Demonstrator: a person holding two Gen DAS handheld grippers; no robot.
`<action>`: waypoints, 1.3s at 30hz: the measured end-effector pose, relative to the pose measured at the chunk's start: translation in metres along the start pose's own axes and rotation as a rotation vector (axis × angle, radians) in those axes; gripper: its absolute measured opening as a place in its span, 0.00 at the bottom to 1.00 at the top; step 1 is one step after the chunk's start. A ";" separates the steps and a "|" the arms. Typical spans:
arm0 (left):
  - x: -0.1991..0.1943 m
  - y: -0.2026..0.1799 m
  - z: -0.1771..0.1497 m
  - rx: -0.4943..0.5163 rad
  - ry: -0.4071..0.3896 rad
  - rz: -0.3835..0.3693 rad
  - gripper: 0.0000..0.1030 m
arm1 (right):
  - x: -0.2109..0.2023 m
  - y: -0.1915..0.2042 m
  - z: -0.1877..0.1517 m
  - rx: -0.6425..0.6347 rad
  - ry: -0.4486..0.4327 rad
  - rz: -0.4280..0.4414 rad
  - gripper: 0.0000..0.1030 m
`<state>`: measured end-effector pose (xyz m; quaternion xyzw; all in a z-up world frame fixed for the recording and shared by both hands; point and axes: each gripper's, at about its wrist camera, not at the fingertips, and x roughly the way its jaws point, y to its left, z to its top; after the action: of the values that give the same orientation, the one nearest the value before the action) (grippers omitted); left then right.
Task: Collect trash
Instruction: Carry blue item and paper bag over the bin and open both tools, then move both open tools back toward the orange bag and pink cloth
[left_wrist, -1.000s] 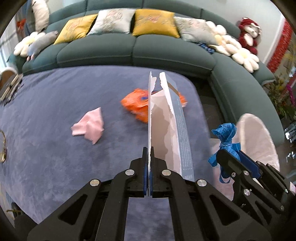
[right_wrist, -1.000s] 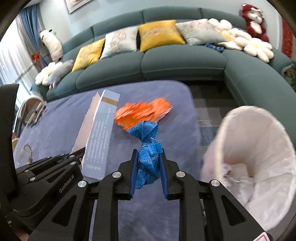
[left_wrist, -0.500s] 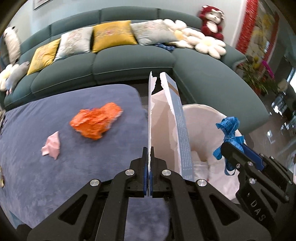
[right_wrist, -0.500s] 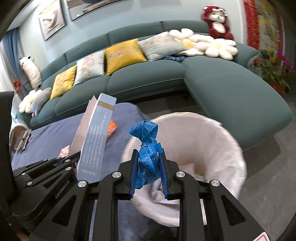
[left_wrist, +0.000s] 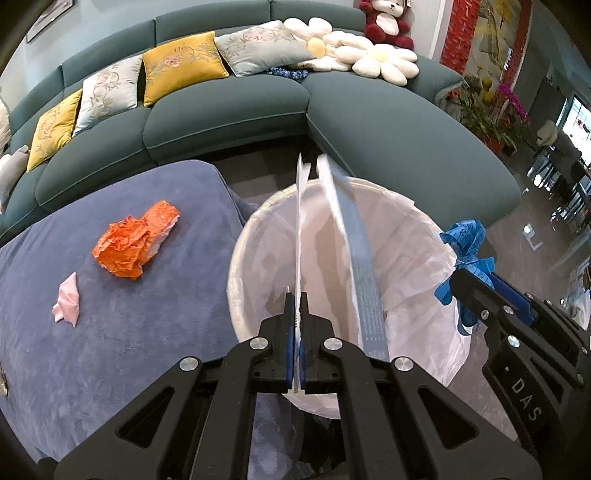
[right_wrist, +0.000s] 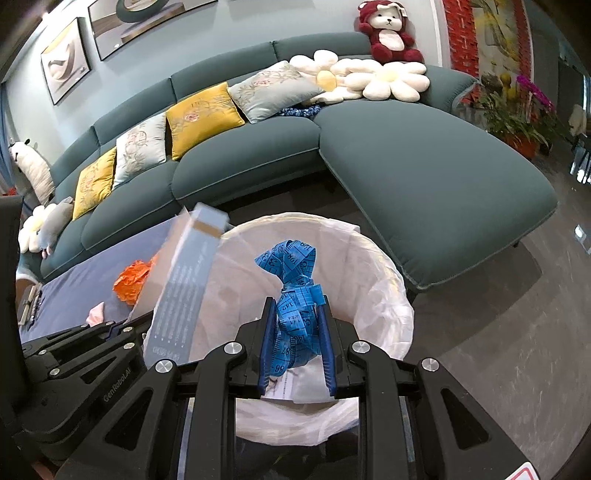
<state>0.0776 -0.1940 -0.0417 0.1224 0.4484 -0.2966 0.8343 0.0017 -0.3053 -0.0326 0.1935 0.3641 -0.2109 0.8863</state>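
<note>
My left gripper (left_wrist: 297, 295) is shut on the torn flap of a flattened grey cardboard box (left_wrist: 360, 273), which stands up over the white-lined trash bin (left_wrist: 243, 236). In the right wrist view the same box (right_wrist: 184, 288) leans over the bin's left rim. My right gripper (right_wrist: 297, 306) is shut on a bunched blue measuring tape (right_wrist: 295, 291) and hovers above the bin (right_wrist: 388, 273). An orange crumpled wrapper (left_wrist: 135, 240) and a pink tissue (left_wrist: 66, 299) lie on the blue-covered table (left_wrist: 110, 350).
A curved teal sofa (right_wrist: 424, 158) with yellow and grey cushions wraps behind the table and bin. Flower-shaped pillows (right_wrist: 388, 79) and a red plush bear (right_wrist: 388, 33) sit at its far end. Grey floor (right_wrist: 498, 332) lies right of the bin.
Both grippers swung right from over the table to above the bin, each keeping its hold. The orange wrapper and pink tissue slid to the left of the views.
</note>
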 end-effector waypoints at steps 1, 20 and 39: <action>0.001 0.000 0.000 -0.002 0.005 0.000 0.04 | 0.001 -0.001 0.000 0.001 0.001 -0.003 0.22; -0.001 0.023 -0.004 -0.072 -0.002 0.039 0.31 | -0.001 0.010 0.002 -0.021 -0.022 -0.007 0.41; -0.013 0.082 -0.012 -0.187 -0.018 0.066 0.31 | 0.000 0.064 0.004 -0.101 -0.013 0.025 0.41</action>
<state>0.1136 -0.1181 -0.0425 0.0559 0.4625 -0.2268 0.8553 0.0365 -0.2535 -0.0180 0.1516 0.3660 -0.1825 0.8999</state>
